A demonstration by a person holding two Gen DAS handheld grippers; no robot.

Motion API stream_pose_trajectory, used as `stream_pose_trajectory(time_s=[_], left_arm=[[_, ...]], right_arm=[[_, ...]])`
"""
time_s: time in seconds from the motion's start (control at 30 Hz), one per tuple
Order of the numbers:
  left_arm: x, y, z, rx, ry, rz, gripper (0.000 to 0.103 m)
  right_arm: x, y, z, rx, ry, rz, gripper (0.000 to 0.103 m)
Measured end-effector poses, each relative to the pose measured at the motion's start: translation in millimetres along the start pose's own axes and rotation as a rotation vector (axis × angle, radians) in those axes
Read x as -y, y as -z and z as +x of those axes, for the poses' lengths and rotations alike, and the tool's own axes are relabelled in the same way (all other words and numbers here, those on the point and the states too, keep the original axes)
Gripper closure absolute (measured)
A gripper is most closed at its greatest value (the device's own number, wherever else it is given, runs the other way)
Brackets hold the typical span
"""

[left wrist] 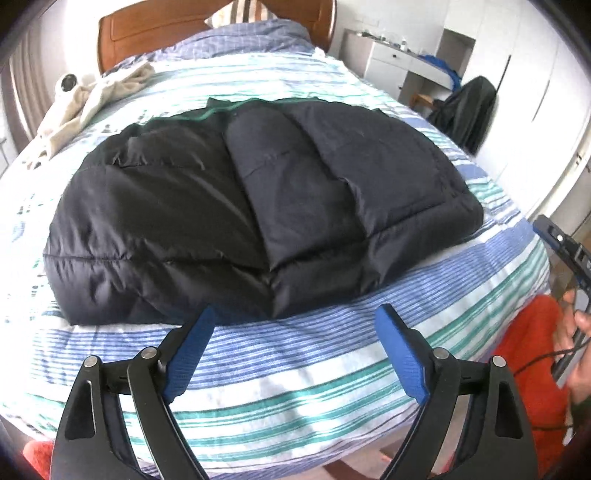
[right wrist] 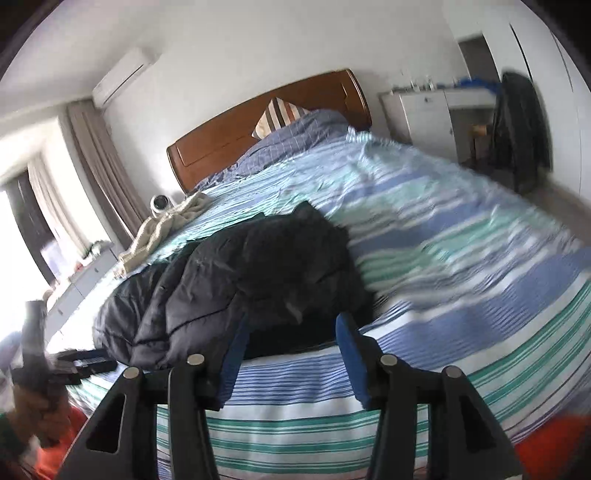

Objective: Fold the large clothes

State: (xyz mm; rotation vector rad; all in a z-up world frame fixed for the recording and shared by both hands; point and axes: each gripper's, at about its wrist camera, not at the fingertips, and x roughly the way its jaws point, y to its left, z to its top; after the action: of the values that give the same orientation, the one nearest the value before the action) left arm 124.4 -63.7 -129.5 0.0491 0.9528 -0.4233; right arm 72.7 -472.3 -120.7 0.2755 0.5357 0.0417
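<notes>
A black quilted puffer jacket (left wrist: 258,206) lies folded in a wide bundle across the striped bed cover (left wrist: 295,369). My left gripper (left wrist: 295,314) hangs open and empty over the bed's near edge, its blue pads just short of the jacket's front hem. In the right wrist view the jacket (right wrist: 258,266) lies ahead and to the left. My right gripper (right wrist: 291,319) is open at the jacket's near right corner, with its pads off the fabric. The right gripper's body (left wrist: 565,251) shows at the right edge of the left wrist view, held by a hand. The left gripper (right wrist: 85,363) appears low on the left of the right wrist view.
A beige cloth (left wrist: 85,107) and a small white camera (left wrist: 68,83) lie at the bed's far left. A wooden headboard (left wrist: 207,26) and pillows close the far end. White drawers (left wrist: 391,59) and a chair draped in dark clothing (left wrist: 469,110) stand to the right. A person's orange garment (left wrist: 528,354) is close by.
</notes>
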Motion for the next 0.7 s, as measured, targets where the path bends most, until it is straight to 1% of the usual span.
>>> stream_pose_trajectory(time_s=[0.03,0.13,0.27,0.37,0.43,0.5,0.53,0.67,0.7], left_arm=[[2,-1,3,-0.004,-0.008,0.011,0.014],[15,4,8,0.001,-0.061,0.042,0.014],[26,15,2,0.004,-0.058,0.058,0.014],[24,14,-3,0.014,-0.088,0.089,0.014],[17,9,-5,0.022,-0.119,0.085,0.014],[6,1,-7,0.03,-0.135,0.044,0.014],[-2,-5,-8,0.035,-0.134,0.008,0.014],[-21,-29,-8,0.052,-0.098,-0.11,0.014],[-22,-35,-8,0.06,-0.092,-0.121,0.014]], right_arm=[[-1,4,1,-0.012,-0.002,-0.005,0.052],[-2,24,15,-0.089,-0.031,0.046,0.052],[-10,46,26,-0.147,-0.079,0.122,0.052],[-22,47,30,-0.172,-0.099,0.097,0.052],[-27,46,32,-0.18,-0.1,0.07,0.052],[-29,45,33,-0.192,-0.104,0.075,0.051],[-29,45,33,-0.194,-0.108,0.087,0.051],[-28,47,35,-0.204,-0.133,0.133,0.051],[-28,48,35,-0.209,-0.137,0.135,0.051]])
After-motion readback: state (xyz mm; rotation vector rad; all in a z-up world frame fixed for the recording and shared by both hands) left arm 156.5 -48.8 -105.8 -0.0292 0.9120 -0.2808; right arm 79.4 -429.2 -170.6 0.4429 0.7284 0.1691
